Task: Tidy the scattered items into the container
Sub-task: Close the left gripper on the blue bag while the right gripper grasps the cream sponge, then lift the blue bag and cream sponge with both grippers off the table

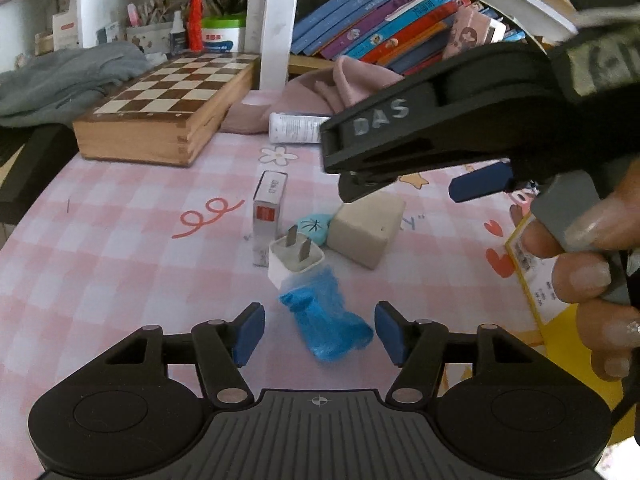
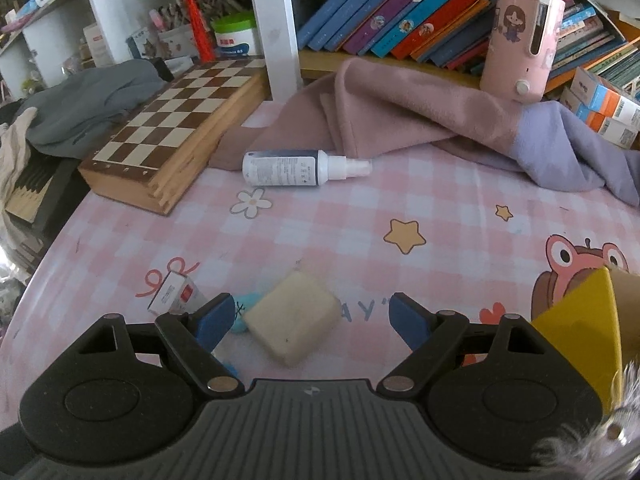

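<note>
Left wrist view: left hand-held gripper (image 1: 320, 334) tilted down, jaws apart around blue wrapper (image 1: 326, 320).

In the left wrist view, the black right gripper (image 1: 404, 184) crosses in front of the white spray bottle with printed label (image 1: 294, 128), hiding its nozzle end, and covers a corner of the cream-coloured rectangular block (image 1: 368, 230). The yellow cardboard container (image 2: 580, 320) is cut off by the right edge in both views, its inside unseen. In the right wrist view, the small teal piece (image 2: 244, 308) is mostly hidden behind the block and a blue finger pad (image 2: 214, 322).
</note>
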`<state>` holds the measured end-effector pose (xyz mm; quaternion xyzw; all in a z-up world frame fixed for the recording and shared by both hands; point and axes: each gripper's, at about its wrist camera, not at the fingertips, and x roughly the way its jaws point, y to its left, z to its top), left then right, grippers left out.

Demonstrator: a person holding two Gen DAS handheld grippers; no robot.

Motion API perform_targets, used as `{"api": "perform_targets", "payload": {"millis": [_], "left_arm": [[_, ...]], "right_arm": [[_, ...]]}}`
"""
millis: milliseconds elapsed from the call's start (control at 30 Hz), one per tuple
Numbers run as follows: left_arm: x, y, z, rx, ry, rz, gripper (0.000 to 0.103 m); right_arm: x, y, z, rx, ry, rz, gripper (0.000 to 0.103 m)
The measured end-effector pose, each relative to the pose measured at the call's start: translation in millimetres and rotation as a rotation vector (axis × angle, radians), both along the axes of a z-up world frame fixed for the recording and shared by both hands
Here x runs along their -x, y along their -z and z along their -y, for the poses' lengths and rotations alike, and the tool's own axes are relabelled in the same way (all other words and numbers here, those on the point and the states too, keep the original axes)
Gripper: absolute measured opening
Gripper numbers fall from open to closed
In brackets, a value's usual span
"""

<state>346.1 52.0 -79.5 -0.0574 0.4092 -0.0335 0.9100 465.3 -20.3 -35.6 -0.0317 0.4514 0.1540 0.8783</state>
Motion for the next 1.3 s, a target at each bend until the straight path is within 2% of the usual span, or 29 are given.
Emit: {"api": "perform_targets", "payload": {"millis": [33, 67, 100, 267, 400, 500, 533, 733, 1033, 1300], "left_arm": [[-1, 2, 1, -0.012, 0.000, -0.005, 0.050], [-1, 2, 2, -0.031, 0.002, 0.005, 0.034], [-1, 2, 3, -0.041, 0.017, 0.005, 0.028], [11, -2, -3, -0.036, 0.017, 0.007, 0.026], [28, -16, -11, -0.017, -0.001, 0.038, 0.026], [39, -27, -19, 0.005, -0.021, 0.050, 0.025], [43, -31, -21, 0.010, -0.029, 0.056, 0.025], [70, -65, -34, 0.008, -0.054, 0.129, 0.025], [100, -87, -41, -0.025, -0.057, 0.167, 0.025], [120, -100, -45, -0.027, -0.058, 0.213, 0.025]], "right_arm": [[-2, 2, -2, 0.007, -0.004, -0.002, 0.085], [-4, 4, -4, 0.011, -0.006, -0.008, 0.084], [-6, 6, -5, 0.011, -0.005, -0.017, 0.084], [-15, 16, -7, 0.002, 0.030, -0.052, 0.079], [-19, 25, -8, -0.003, 0.036, -0.084, 0.078], [-18, 27, -8, -0.016, 0.027, -0.092, 0.064], [-17, 26, -8, -0.023, 0.018, -0.095, 0.056], [-11, 20, -6, -0.022, -0.002, -0.078, 0.038], [11, 2, 14, -0.039, 0.070, -0.048, 0.034], [47, -36, 32, -0.066, 0.086, 0.046, 0.034]]}}
